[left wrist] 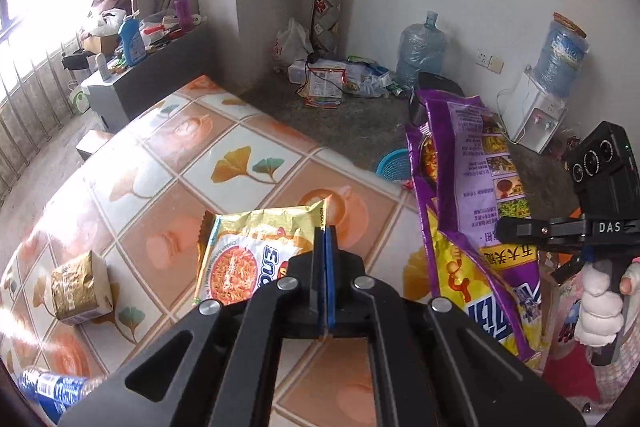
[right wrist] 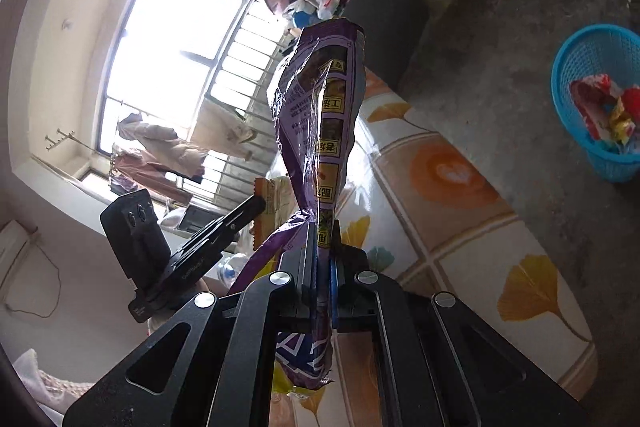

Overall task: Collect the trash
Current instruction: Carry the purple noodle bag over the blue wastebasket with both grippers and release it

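Fingers of the left gripper [left wrist: 325, 231] are closed flat on the right-hand edge of a yellow instant-noodle packet [left wrist: 256, 251]; the blue pads meet with the wrapper pinched between them. The packet lies over the surface [left wrist: 248, 131], which carries a tile-pattern cloth with orange and white squares and ginkgo-leaf prints; whether the packet's far side touches the cloth cannot be told. Fingers of the right gripper [right wrist: 323, 251] are clamped on a large purple and yellow snack bag [right wrist: 320, 107], gripped near its lower portion, so that most of the bag stands up above the fingers and twists slightly. In the left wrist view the same bag [left wrist: 472, 211] hangs at the right of the noodle packet, held by the right gripper [left wrist: 505, 228], and a white-gloved hand [left wrist: 600, 303] wraps the handle below it. On the surface, left of the noodle packet and well apart from it, sits a small gold and white carton [left wrist: 80, 287]. A plastic bottle with a blue label [left wrist: 52, 387] lies at the near left edge. A blue mesh basket [right wrist: 600, 99] stands on the floor beyond the far edge of the surface and already contains red and yellow wrappers [right wrist: 608, 111]. Two large water jugs [left wrist: 420, 47] and loose papers [left wrist: 324, 87] occupy the floor near the back wall.
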Demonstrator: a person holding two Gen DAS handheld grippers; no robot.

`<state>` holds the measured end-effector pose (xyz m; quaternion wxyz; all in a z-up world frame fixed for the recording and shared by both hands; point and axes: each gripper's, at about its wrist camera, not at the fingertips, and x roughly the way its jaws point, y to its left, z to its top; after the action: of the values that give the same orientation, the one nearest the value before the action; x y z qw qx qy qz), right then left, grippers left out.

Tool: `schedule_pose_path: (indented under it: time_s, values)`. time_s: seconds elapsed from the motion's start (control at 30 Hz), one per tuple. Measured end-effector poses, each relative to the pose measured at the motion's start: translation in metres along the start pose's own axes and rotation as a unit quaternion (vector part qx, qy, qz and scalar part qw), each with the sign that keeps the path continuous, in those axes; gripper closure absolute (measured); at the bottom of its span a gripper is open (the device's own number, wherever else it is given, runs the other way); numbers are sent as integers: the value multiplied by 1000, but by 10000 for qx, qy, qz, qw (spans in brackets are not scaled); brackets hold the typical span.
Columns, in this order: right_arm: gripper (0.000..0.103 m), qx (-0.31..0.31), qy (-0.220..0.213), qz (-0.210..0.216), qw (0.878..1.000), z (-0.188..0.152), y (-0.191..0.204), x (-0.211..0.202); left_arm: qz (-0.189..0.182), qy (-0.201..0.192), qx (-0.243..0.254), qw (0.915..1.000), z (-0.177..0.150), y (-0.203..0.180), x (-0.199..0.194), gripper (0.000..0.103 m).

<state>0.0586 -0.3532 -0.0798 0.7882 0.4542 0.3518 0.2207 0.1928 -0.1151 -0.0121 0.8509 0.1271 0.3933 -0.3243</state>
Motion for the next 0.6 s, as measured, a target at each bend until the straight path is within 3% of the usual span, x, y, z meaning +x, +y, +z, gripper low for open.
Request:
schedule_pose_path:
  time_s: [0.1, 0.37, 0.47, 0.6]
  values:
    - [100, 134, -270, 33, 9995, 6, -12, -21, -186, -229, 248, 9993, 23, -24, -4, 103]
    - [100, 530, -1087, -110, 9926, 13, -38, -69, -1071, -309, 211, 9935, 66, -73, 7, 103]
    - [100, 821, -1538, -404, 9839, 23, -58, -94, -1467, -302, 228, 9885, 91, -96, 21, 103]
    - [100, 1210, -1929, -1067, 9679, 36, -89, -111, -1943, 2, 200, 9807, 122, -127, 61, 103]
